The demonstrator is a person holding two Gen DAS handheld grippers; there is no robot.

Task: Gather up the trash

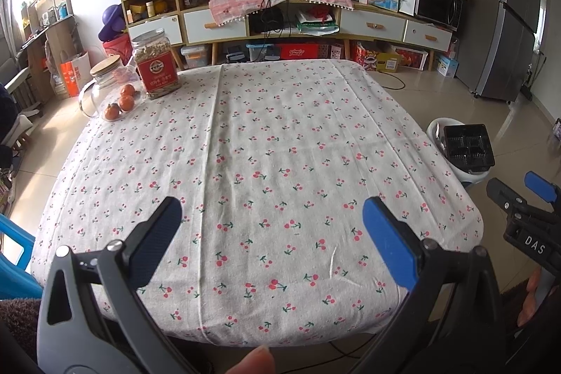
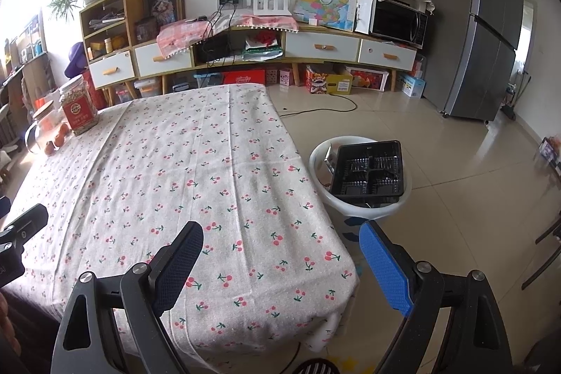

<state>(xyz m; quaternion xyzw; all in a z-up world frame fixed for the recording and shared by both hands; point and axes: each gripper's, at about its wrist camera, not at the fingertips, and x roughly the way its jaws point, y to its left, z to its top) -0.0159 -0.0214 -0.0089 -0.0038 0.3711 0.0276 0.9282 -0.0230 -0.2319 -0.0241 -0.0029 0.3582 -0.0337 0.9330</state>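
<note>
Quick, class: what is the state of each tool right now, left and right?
Left tool: open, holding nothing, over the cherry-print tablecloth.
Right tool: open, holding nothing, at the table's corner near the white bin.

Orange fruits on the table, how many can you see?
3, clustered at the table's far left corner: one nearest the red-labelled jar, one just in front of it, one nearest the edge. More may hide behind the jars.
</note>
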